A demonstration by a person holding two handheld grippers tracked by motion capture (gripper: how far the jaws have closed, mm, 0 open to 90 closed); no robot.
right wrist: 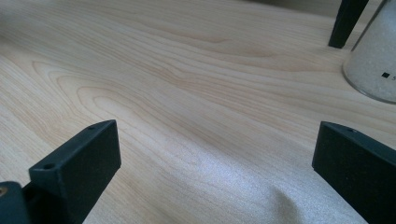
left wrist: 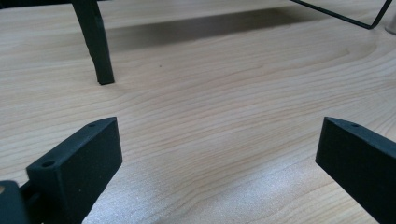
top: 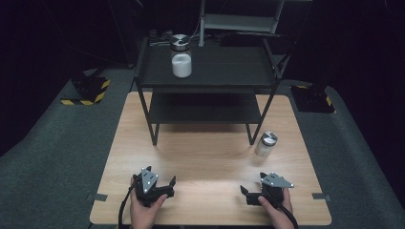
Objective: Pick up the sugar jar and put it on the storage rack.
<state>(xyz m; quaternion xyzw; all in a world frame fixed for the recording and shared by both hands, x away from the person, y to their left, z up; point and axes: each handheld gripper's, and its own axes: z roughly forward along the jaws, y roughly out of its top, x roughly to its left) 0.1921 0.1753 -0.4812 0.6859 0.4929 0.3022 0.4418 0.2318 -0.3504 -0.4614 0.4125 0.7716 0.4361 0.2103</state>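
Pale wood grain covers the table (top: 210, 157), and a black two-tier shelf rack (top: 210, 81) stands at its twelve o'clock end. On the rack's top tier, toward eleven o'clock, sits a jar (top: 181, 56) of white powder with a metal lid. A smaller jar (top: 265, 144) with a metal lid stands on the tabletop at about three o'clock, just beside the rack's front right leg. The left gripper (top: 159, 183) rests at seven o'clock, jaws spread wide over bare wood, holding nothing. The right gripper (top: 253, 187) rests at five o'clock, jaws likewise spread and empty, the smaller jar near its upper right.
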